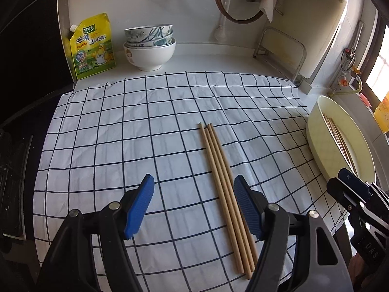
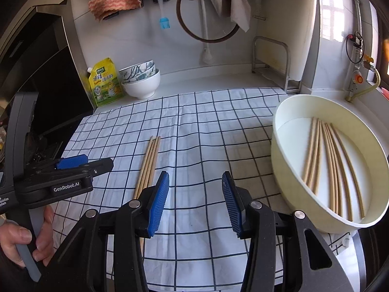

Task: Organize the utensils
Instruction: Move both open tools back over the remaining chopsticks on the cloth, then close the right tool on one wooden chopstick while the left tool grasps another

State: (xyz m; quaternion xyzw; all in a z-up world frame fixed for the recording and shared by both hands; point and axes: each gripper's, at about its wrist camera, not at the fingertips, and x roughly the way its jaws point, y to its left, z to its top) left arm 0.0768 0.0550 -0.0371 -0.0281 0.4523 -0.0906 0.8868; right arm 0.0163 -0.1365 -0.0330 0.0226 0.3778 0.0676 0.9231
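Three wooden chopsticks (image 1: 225,189) lie side by side on the checked cloth (image 1: 136,126), just inside my left gripper's right finger. My left gripper (image 1: 194,209) is open and empty above the cloth. The chopsticks also show in the right wrist view (image 2: 148,163), left of my right gripper (image 2: 195,205), which is open and empty. A cream round basin (image 2: 287,131) at the right holds several more chopsticks (image 2: 333,168). The basin shows in the left wrist view (image 1: 316,131) too, with my right gripper (image 1: 350,185) beside it.
A yellow seasoning pouch (image 1: 93,45) and stacked bowls (image 1: 149,46) stand at the back left. A metal rack (image 1: 279,53) stands at the back right. A blue brush (image 2: 164,23), a round frame and a rag hang on the wall. A black stove (image 2: 48,77) is at the left.
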